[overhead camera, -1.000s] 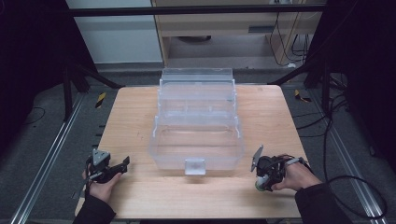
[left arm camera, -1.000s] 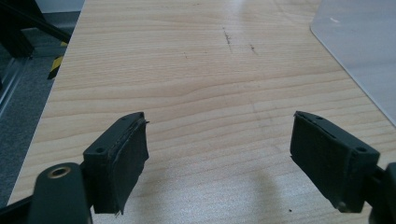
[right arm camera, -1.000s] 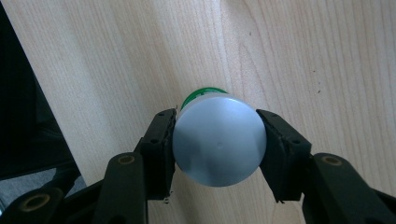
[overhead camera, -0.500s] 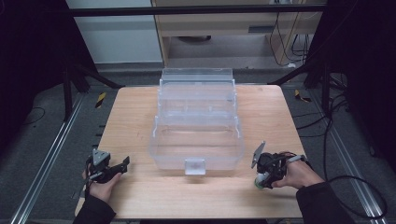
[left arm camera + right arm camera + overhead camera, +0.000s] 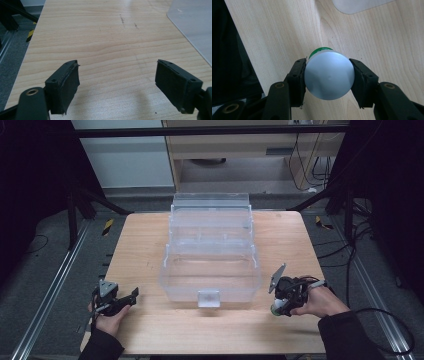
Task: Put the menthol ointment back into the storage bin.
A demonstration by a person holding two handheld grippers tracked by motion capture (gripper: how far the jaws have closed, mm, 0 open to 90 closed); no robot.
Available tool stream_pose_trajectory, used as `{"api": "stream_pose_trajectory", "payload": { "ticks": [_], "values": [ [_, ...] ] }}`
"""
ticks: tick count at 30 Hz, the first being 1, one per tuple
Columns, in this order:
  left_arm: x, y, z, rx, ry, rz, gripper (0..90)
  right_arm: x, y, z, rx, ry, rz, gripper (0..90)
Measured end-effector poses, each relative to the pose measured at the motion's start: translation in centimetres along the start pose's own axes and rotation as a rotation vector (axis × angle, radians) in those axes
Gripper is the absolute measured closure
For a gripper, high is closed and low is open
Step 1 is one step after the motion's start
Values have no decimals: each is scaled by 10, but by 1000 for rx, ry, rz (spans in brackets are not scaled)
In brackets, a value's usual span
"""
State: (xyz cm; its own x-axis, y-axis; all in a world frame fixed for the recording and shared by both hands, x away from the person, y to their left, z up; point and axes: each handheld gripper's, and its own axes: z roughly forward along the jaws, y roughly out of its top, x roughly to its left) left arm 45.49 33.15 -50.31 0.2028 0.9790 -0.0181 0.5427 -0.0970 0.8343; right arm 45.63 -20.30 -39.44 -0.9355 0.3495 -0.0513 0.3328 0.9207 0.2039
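Right tongs (image 5: pixel 329 77) clamp green-and-white cylinder (image 5: pixel 329 75) | left tongs (image 5: pixel 117 87) empty, spread

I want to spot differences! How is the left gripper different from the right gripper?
The left gripper has its jaws wide apart with bare wooden table between them; the right gripper is shut on a round grey-topped container with a green edge. The left sits left of the clear plastic box, the right sits right of it. Both have black jaws and hand grips.
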Motion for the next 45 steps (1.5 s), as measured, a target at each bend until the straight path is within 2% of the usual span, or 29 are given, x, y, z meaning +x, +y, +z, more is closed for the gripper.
{"api": "stream_pose_trajectory", "payload": {
  "ticks": [13, 26, 45],
  "values": [
    [0, 0, 0, 0, -5, 6, 188, -1, 3, -15, -17, -7, 16, 503],
    [-1, 0, 0, 2, -6, 8, 189, -4, 18, -43, -33, -13, 4, 503],
    [-1, 0, 1, 2, -7, 11, 189, -10, 45, -72, -49, 6, -49, 503]
  ]
}}
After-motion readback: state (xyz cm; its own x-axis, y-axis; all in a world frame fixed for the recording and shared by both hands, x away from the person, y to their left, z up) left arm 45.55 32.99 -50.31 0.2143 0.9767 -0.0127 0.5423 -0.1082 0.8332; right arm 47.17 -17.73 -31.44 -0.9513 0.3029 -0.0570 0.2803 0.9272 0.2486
